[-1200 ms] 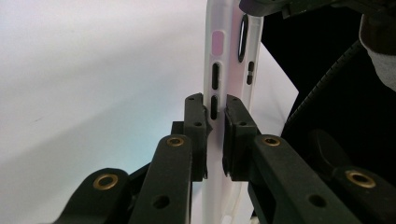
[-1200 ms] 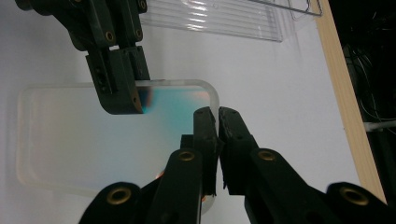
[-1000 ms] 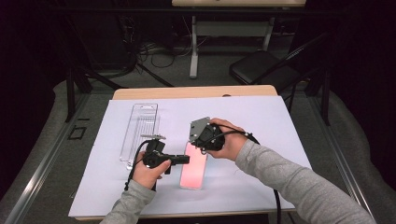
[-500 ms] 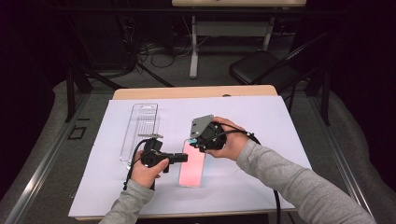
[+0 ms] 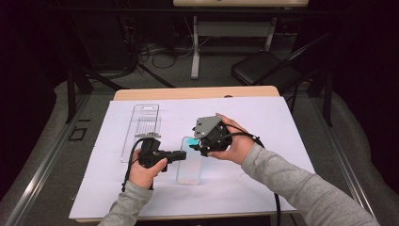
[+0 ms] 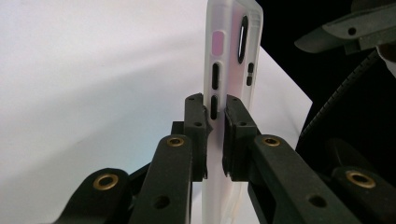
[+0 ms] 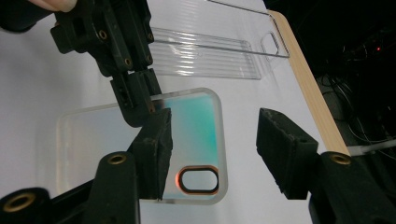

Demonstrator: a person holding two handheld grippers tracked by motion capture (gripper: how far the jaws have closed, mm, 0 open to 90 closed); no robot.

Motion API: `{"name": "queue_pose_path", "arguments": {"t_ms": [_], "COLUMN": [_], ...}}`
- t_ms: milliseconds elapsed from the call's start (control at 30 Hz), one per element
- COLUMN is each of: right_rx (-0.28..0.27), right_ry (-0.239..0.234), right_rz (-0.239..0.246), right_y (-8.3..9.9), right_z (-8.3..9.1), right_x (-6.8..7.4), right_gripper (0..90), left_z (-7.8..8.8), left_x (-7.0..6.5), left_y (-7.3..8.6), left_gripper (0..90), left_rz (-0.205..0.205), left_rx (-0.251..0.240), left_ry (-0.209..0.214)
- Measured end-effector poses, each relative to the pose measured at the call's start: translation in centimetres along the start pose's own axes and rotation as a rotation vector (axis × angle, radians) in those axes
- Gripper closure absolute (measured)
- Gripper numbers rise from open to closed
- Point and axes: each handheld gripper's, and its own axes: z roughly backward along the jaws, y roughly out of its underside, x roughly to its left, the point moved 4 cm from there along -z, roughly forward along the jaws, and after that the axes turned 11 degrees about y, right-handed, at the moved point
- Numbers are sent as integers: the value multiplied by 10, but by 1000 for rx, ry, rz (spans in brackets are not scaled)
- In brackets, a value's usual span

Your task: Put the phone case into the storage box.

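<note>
We take the phone case (image 5: 189, 160) as our landmark: it lies on the white sheet (image 5: 282, 122) that covers the tabletop (image 5: 141, 94), near the sheet's middle. From above, its near end fades into the sheet and its outline is hard to trace; only a teal tint at its far end stands out. In the left gripper view its lower part is cut off by the frame, and the right gripper's dark body hides what lies to its right. The left gripper (image 6: 215, 112) is clamped on the case's left long edge, jaws pressed against both faces of the rim by the side button slots. The right gripper (image 7: 212, 140) hovers over the case's far end, by the camera cutout; its jaws have just been opening and stand apart, touching nothing, with the case's corner beneath the gap. A clear plastic tray (image 5: 143, 127) rests beyond the case to its left. Compared with a second ago, the case looked pink across its whole face; now it appears pale with teal only.
</note>
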Motion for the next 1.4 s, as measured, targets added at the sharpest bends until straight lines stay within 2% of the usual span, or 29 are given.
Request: {"name": "queue_pose_path", "arguments": {"t_ms": [33,667,733,1067,1167,1300,1400], "right_rx": [-11,-46,-42,-58,-73,-109,-122], "right_ry": [3,24,13,23,11,-4,-5], "right_rz": [13,-61,-88,-196,-233,-311,-343], "right_y": [-1,1,3,15,19,25,30], "right_z": [0,11,11,16,19,22,24], "right_x": [-1,-2,-2,-9,-9,-11,-11], "right_gripper": [439,330,313,312,313,313,315], "left_z": [1,15,16,23,24,26,27], "left_x": [0,0,-1,-1,-2,-3,-4], "left_y": [0,-6,-7,-10,-10,-11,-12], "left_gripper": [822,823,823,823,822,822,822], "left_rz": [-1,-52,-55,-78,-90,-116,-128], "left_rx": [-3,-50,-60,-90,-99,-108,-119], "left_ry": [-2,-26,-29,-33,-36,-33,-35]}}
